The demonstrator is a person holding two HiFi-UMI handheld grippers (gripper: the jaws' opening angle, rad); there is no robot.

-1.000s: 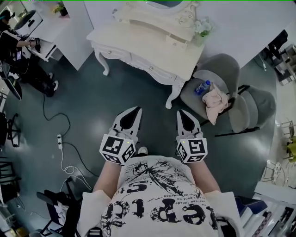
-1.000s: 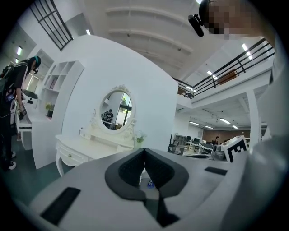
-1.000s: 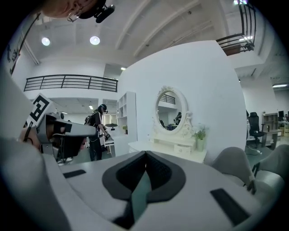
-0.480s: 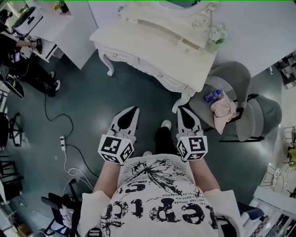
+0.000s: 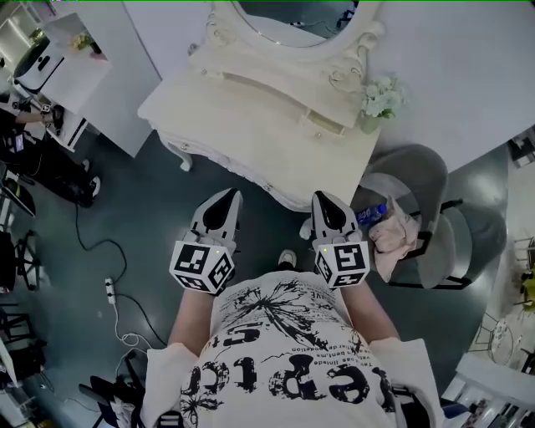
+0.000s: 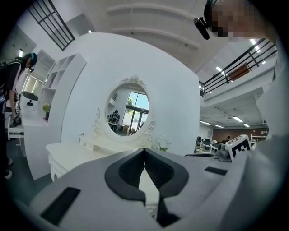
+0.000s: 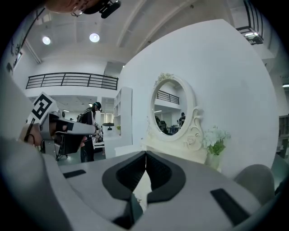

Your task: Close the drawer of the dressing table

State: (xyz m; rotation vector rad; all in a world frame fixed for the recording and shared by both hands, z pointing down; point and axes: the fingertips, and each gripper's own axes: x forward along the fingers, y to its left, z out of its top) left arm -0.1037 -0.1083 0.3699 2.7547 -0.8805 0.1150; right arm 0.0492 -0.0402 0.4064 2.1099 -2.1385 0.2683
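The cream dressing table [image 5: 242, 125] with its oval mirror [image 5: 288, 21] fills the top of the head view. Its front edge lies just ahead of both grippers, and the tabletop hides the drawer fronts from above. My left gripper [image 5: 230, 194] is shut and holds nothing, its tip close to the table's front edge. My right gripper [image 5: 320, 197] is also shut and empty, near the front right corner. The left gripper view shows the shut jaws [image 6: 144, 151] pointing at the table [image 6: 67, 155] and mirror [image 6: 128, 108]. In the right gripper view the shut jaws [image 7: 146, 154] face the mirror [image 7: 169, 110].
A vase of pale flowers [image 5: 380, 99] stands on the table's right end. Right of it, a grey chair [image 5: 418, 180] holds a blue bottle [image 5: 368, 215] and a pink cloth [image 5: 393, 238]. A power strip [image 5: 109, 290] with cables lies on the floor at left. A person [image 5: 33, 134] sits far left.
The dressing table has come much nearer in the head view. Both grippers, still shut, now sit at its front edge instead of over open floor, and the drawer fronts have slipped under the tabletop.
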